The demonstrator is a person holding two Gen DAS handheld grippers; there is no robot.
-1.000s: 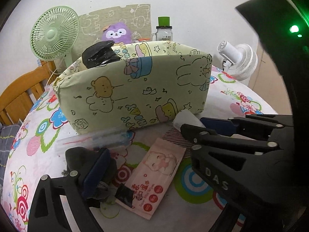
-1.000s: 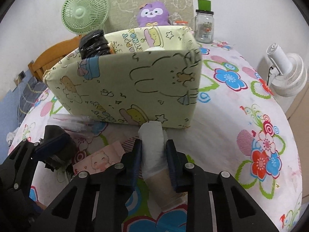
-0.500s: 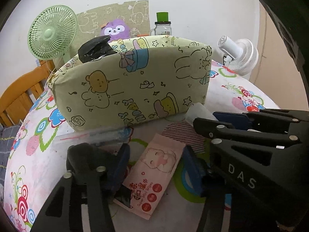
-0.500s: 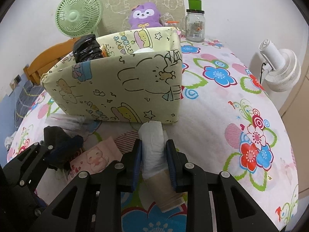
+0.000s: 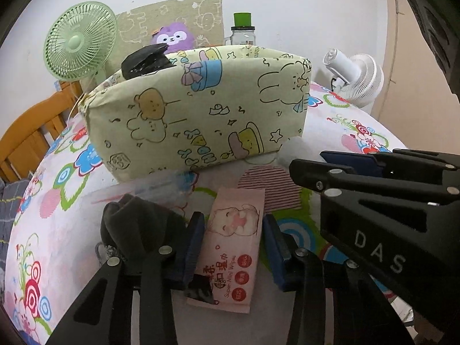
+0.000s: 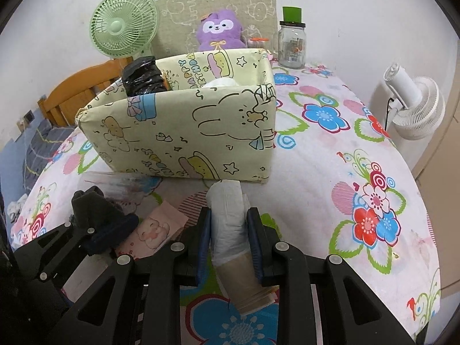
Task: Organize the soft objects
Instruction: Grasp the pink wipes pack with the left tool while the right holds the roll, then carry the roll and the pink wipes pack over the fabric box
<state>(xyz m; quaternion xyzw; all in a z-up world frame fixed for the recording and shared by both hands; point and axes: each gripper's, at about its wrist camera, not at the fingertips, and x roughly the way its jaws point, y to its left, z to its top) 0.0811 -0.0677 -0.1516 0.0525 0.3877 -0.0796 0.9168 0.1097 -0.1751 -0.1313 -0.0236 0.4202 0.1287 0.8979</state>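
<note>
Two tools are pointing down at the flowery surface (image 6: pixel 330 172). The left tool (image 5: pixel 233 241) has just been closing its jaws, and a pink pack of wipes (image 5: pixel 233 247) is lying between them. The blue pads are sitting right at the long edges of the pack; a firm squeeze is hard to tell. A dark sock (image 5: pixel 135 224) is lying bunched up just beside the left finger, on its outer side.

The right tool (image 6: pixel 230 238) is clenching a rolled white bundle (image 6: pixel 228 224). The roll is sticking out past the fingertips, and its far end is resting close to the front wall of the box (image 6: pixel 184 132).

Beyond both tools, the pale green box with cartoon bunnies and bears is sitting open on the surface. A crinkly black bag (image 6: pixel 142 76) is poking up from its far left corner, and something white (image 6: pixel 220 83) is lying inside near the back. A clear plastic wrapper (image 5: pixel 161 189) is lying in front of the box.

The pack is showing a baby drawing and the words "Super Mini Wipes". The right tool, seen from the left camera, is showing "DAS". The inside of the box is reading "HAPPY BIRTHDAY".
</note>
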